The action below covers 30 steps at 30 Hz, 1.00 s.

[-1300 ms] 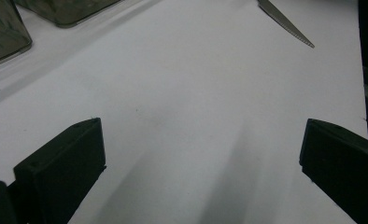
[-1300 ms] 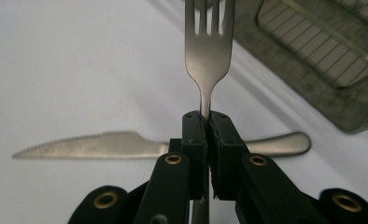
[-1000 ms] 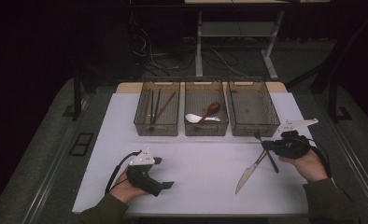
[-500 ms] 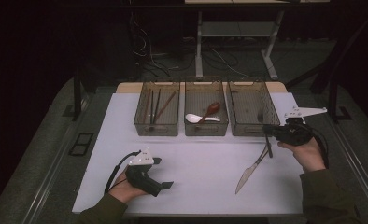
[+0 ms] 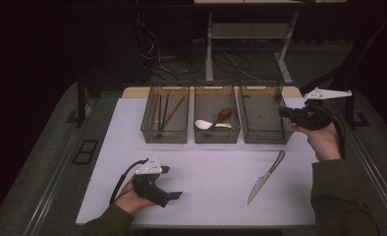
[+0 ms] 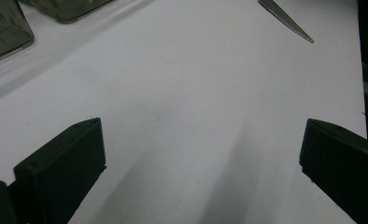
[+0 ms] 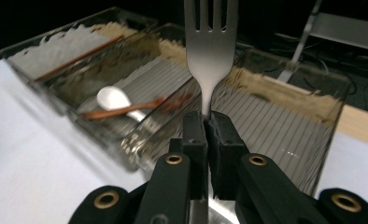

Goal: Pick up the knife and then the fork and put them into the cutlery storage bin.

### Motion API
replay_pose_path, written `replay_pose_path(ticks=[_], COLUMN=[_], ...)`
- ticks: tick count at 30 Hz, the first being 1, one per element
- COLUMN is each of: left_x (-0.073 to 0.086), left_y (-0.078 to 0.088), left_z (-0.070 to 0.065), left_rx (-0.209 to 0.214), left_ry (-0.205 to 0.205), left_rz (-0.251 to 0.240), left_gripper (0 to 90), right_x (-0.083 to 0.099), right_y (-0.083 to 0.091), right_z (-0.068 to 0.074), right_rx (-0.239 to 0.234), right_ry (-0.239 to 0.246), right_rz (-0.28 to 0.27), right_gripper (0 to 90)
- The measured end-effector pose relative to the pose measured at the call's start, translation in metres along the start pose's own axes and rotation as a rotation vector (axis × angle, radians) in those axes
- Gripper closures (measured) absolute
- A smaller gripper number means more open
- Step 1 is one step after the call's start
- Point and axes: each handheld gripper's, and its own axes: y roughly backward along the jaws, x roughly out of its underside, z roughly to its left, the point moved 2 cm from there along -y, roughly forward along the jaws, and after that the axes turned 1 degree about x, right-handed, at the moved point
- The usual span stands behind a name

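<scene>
1. Since the earlier frames, R hand has lifted off the mat and gone up toward the far-right bin; the fork that lay beside the knife is gone from the mat and now rides in the right gripper (image 5: 286, 112). L hand hasn't budged.

2. Fork (image 7: 210, 51): pinched at the neck/handle by the R jaws, which are closed tight on it. Tines point away from the gripper, straight along the jaw line, toward the bins. Long axis = gripper's own axis.

3. Key relation: right bin (image 5: 262, 136) lies directly ahead of and below the fork tip, w/ the fork over its near-right side. In the right gripper view the tines sit above that bin's ribbed floor. The bin looks bare, though I can't be sure. Judgement: next move is a short carry fwd plus a tilt down, then release.

4. Middle bin (image 5: 216, 136) holds the white spoon (image 5: 203, 124) and a red-brown spoon (image 5: 222, 116); left bin (image 5: 164, 136) holds chopsticks (image 5: 165, 110). So sorting by type, I'd say.

5. Knife (image 5: 265, 177) remains on the white mat (image 5: 201, 196), lying diagonal, handle toward the bins, tip toward the person. Nearer the R hand than the L.

6. R hand pose: raised, wrist about level, gripper pointing left-fwd at the bin.

7. Left gripper (image 5: 174, 183): resting low on the mat near-left, jaws wide apart, nothing between them, well apart from the bins and the knife.
</scene>
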Motion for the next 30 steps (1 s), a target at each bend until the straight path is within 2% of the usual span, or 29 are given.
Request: replay_pose_path(ticks=[5, 10, 16, 18, 24, 28, 30], left_x=[0.0, 0.0, 0.0, 0.0, 0.0, 0.0, 0.0], left_y=[0.0, -0.001, -0.001, -0.001, -0.001, -0.001, -0.001], left_z=[0.0, -0.001, 0.0, -0.001, -0.001, -0.001, -0.001], left_rx=[0.001, 0.003, 0.005, 0.006, 0.007, 0.008, 0.009], left_ry=[-0.001, 0.0, -0.003, -0.002, -0.002, -0.002, -0.002], left_rz=[0.0, -0.003, 0.0, 0.0, 0.0, 0.001, 0.003], left_gripper=[0.0, 0.0, 0.0, 0.0, 0.0, 0.0, 0.0], right_x=[-0.019, -0.031, -0.032, -0.03, -0.018, -0.01, -0.003], right_y=[-0.007, -0.018, -0.035, -0.042, -0.062, -0.068, -0.073], right_z=[-0.013, -0.03, -0.045, -0.049, -0.05, -0.05, -0.049], right_rx=[0.033, 0.07, 0.112, 0.114, 0.124, 0.107, 0.117], right_ry=[-0.007, -0.025, -0.033, -0.051, -0.05, -0.052, -0.026], right_rz=[-0.017, -0.012, 0.009, 0.02, 0.106, 0.152, 0.197], right_gripper=[85.3, 85.3, 85.3, 85.3, 85.3, 85.3, 85.3])
